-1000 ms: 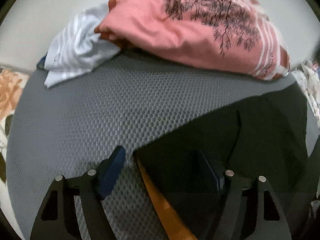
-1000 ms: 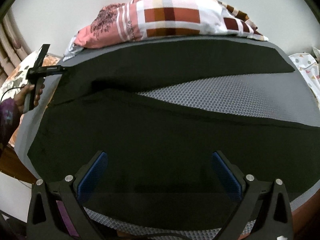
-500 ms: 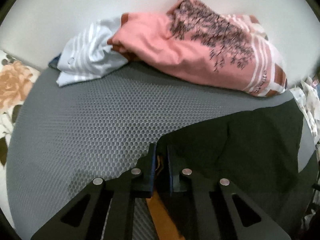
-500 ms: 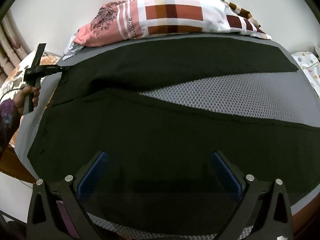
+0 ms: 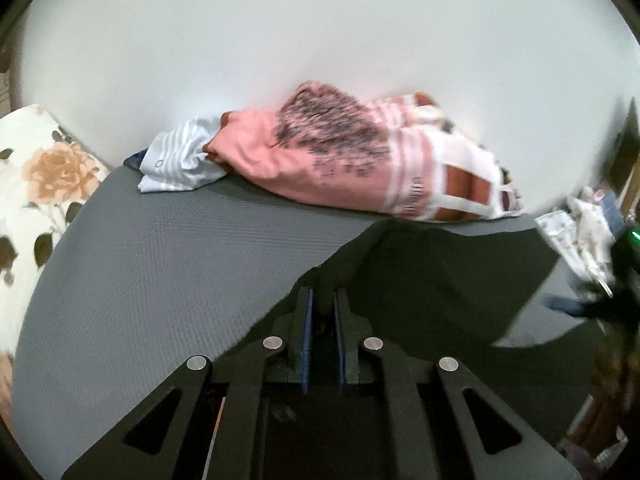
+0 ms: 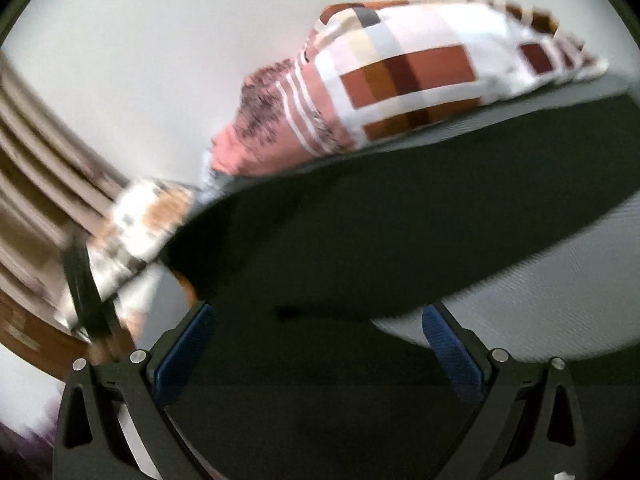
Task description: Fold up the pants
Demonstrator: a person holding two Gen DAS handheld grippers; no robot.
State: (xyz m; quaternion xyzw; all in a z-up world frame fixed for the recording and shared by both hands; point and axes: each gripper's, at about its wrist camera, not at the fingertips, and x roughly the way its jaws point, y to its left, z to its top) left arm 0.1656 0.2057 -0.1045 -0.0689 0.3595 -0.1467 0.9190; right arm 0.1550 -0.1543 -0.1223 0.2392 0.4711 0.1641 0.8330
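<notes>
Pinching the pants (image 5: 432, 280) edge in my left tool (image 5: 322, 312), pressed together on the cloth.
One pair lies on the bed (image 5: 160, 248), stretching ahead and rightward from that tool; my right tool (image 6: 316, 344) hangs spread over them, gripping nothing. Two tools, left one engaged.

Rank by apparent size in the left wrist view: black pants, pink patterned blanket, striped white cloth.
1. black pants, though nearness to the camera enlarges them
2. pink patterned blanket
3. striped white cloth, clearly smallest
</notes>
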